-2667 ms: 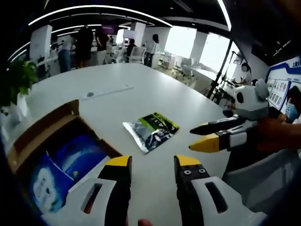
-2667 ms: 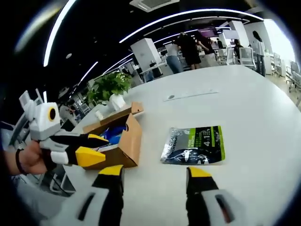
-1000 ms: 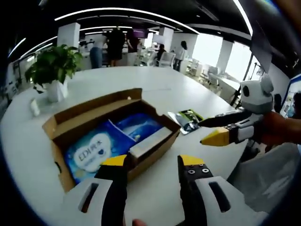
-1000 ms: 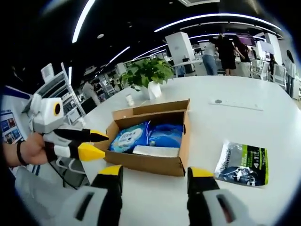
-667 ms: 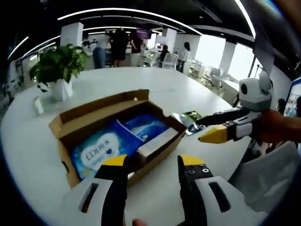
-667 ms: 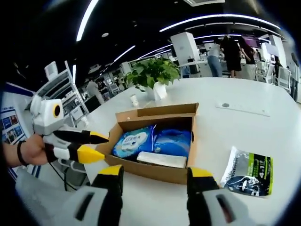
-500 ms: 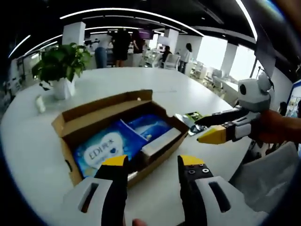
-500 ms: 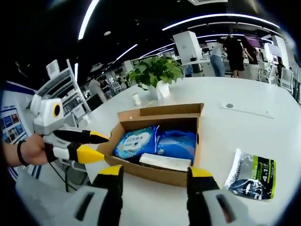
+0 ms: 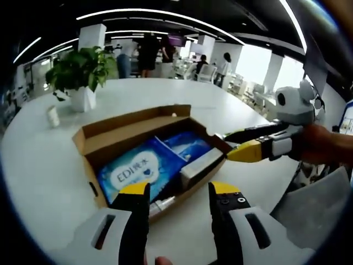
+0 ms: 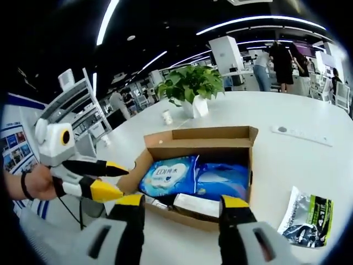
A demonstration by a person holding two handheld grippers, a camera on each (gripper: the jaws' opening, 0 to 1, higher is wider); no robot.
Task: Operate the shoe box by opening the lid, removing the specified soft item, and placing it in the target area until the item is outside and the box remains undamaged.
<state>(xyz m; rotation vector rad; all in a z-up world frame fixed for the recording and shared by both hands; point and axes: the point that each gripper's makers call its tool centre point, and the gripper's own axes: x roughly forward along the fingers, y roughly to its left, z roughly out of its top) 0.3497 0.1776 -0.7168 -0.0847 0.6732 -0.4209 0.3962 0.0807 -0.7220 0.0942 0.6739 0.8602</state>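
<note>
An open brown cardboard shoe box [image 9: 113,135] [image 10: 218,138] sits on the white table, lid folded back. Inside lie a light blue tissue pack [image 9: 135,172] [image 10: 168,174], a darker blue pack [image 9: 187,144] [image 10: 223,179] and a white flat box [image 9: 201,165] [image 10: 196,204]. A green and black pouch [image 10: 309,218] lies on the table outside the box. My left gripper [image 9: 176,193] [image 10: 107,176] hovers open at the box's near edge. My right gripper [image 10: 182,204] [image 9: 242,144] is open too, its jaws empty, by the box's corner.
A potted plant [image 9: 83,69] [image 10: 190,88] in a white pot and a small white cup [image 9: 52,116] [image 10: 168,117] stand behind the box. A flat white strip [image 10: 306,135] lies farther back. People stand at the room's far side. A grey chair [image 9: 314,204] is near the table edge.
Both views have swung and come closer to the box, which now looks larger. The pouch has slid toward the edge of the right gripper view. Both grippers stay open.
</note>
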